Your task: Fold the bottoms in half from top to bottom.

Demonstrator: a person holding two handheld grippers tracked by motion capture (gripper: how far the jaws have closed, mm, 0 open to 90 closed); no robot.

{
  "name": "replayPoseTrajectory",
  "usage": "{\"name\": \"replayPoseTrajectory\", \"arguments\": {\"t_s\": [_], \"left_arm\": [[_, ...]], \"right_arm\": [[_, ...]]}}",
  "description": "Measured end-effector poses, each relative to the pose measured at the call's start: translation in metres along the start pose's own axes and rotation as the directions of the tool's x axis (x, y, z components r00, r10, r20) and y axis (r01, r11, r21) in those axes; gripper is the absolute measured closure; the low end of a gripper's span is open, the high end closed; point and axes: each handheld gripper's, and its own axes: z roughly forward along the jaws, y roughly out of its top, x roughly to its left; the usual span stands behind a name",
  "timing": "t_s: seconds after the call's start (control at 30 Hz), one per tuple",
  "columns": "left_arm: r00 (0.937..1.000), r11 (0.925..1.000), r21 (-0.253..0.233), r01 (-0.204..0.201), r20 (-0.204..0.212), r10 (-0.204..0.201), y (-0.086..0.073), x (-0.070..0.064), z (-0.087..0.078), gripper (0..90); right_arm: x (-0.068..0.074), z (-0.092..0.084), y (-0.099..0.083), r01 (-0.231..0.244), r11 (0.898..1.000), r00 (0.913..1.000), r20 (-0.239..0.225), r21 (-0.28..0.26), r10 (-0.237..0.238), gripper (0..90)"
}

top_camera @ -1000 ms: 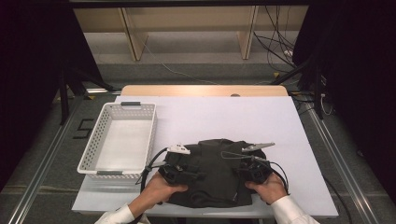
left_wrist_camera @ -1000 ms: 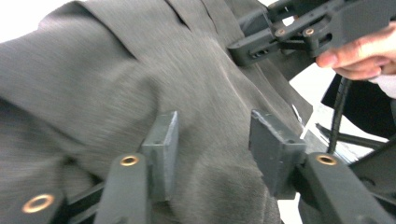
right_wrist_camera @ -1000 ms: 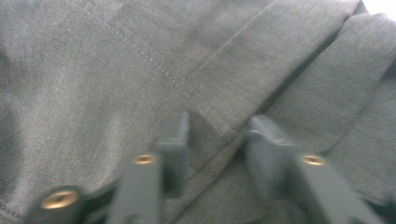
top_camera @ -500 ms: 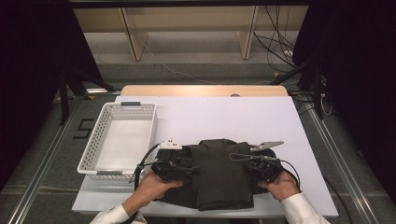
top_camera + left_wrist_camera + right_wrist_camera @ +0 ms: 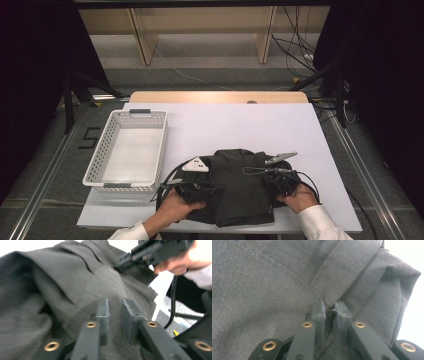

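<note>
- One white perforated plastic basket (image 5: 127, 150), nothing inside, sits left on the white table sheet (image 5: 240, 125); dark grey folded cloth garment (image 5: 242, 187) lies beside it at the near edge. Wooden shelving and cables behind.
- Left gripper (image 5: 115, 312): jaws just narrowed, pinching a garment fold.
- Right gripper (image 5: 330, 312): clenched on a seam fold.
</note>
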Motion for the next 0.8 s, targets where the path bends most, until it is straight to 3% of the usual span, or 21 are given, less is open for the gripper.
{"name": "replayPoseTrajectory", "arguments": {"t_s": [0.07,0.17,0.2,0.23,0.4,0.43,0.47,0.57,0.63,0.7,0.73,0.77,0.8], "left_arm": [[0.9999,0.9998,0.020,-0.005,-0.013,0.005,-0.003,-0.001,0.005,89.1],[0.9960,0.9932,0.107,-0.044,-0.073,0.052,-0.015,0.002,0.026,89.3],[0.9958,0.9919,0.125,-0.026,-0.084,0.037,-0.023,0.008,0.035,89.3],[0.9970,0.9919,0.126,-0.012,-0.074,0.022,-0.022,0.010,0.035,89.3],[0.9949,0.9915,0.128,-0.022,-0.095,0.034,-0.017,0.004,0.029,89.1],[0.9957,0.9929,0.118,-0.016,-0.089,0.026,-0.015,0.003,0.026,82.0],[0.9963,0.9936,0.112,-0.016,-0.082,0.025,-0.014,0.003,0.022,82.0],[0.9964,0.9986,0.053,-0.003,-0.085,0.007,-0.005,0.006,0.002,62.0],[0.9880,1.0000,0.006,-0.001,-0.155,0.002,0.001,0.011,-0.012,45.6],[0.9756,0.9992,-0.036,0.018,-0.218,-0.026,0.005,0.018,-0.023,41.8],[0.9649,0.9972,-0.058,0.047,-0.255,-0.061,0.008,0.027,-0.032,35.9],[0.9556,0.9968,-0.061,0.051,-0.287,-0.067,0.008,0.031,-0.036,33.4],[0.9556,0.9968,-0.061,0.051,-0.287,-0.067,0.008,0.031,-0.036,31.3]], "right_arm": [[0.000,0.000,0.000,-0.002,1.000,1.0000,-0.001,-0.003,0.002,81.2],[0.001,0.001,-0.001,0.009,1.000,0.9999,0.009,-0.005,-0.009,81.0],[0.001,0.001,-0.001,0.014,1.000,0.9998,0.014,-0.008,-0.014,80.9],[0.001,0.002,-0.001,0.013,1.000,0.9999,0.011,-0.009,-0.013,80.8],[0.001,0.001,-0.001,0.006,1.000,0.9999,0.014,-0.015,-0.005,77.2],[0.002,0.000,-0.001,0.002,0.999,0.9999,0.015,-0.032,-0.001,65.2],[0.002,0.000,-0.001,0.002,0.999,0.9999,0.015,-0.032,-0.001,65.2],[0.001,-0.008,0.001,-0.023,0.996,0.9996,-0.016,-0.092,0.022,44.8],[-0.003,-0.019,0.003,-0.062,0.981,0.9978,-0.035,-0.183,0.057,34.0],[-0.004,-0.021,0.003,-0.069,0.976,0.9971,-0.044,-0.205,0.062,31.7],[-0.005,-0.025,0.002,-0.091,0.967,0.9953,-0.055,-0.239,0.080,28.4],[-0.006,-0.026,0.002,-0.099,0.965,0.9947,-0.051,-0.243,0.090,25.9],[-0.006,-0.026,0.002,-0.099,0.965,0.9947,-0.051,-0.243,0.090,25.9]]}}
